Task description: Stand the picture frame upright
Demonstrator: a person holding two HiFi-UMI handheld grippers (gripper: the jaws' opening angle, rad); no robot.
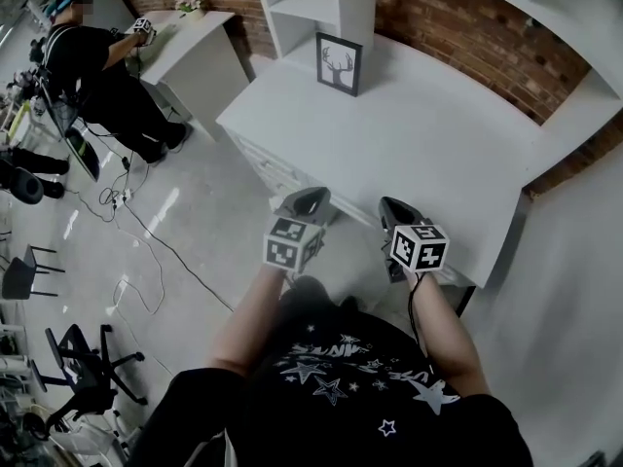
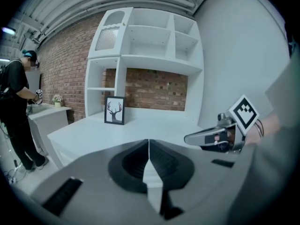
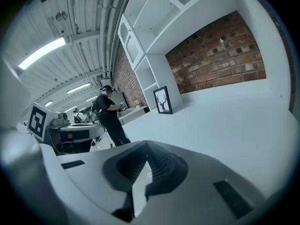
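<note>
Head view: a black-framed picture of a stag (image 1: 339, 63) stands upright at twelve o'clock on the white desk (image 1: 438, 149), beside the white shelf unit (image 1: 321, 3). The left gripper (image 1: 304, 202) and right gripper (image 1: 394, 212) hang well short at six o'clock.

Left gripper view: jaws meet on nothing.

Right gripper view: likewise closed, empty.

The risk, if any: a careless reach could tip the light frame over.

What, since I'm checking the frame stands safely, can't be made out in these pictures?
- Picture frame: back support hidden behind its own front in every view.
- Flowers on the side table: head view, too small to identify.
- Desk near edge: head view, partly covered by left tool and right tool.
</note>
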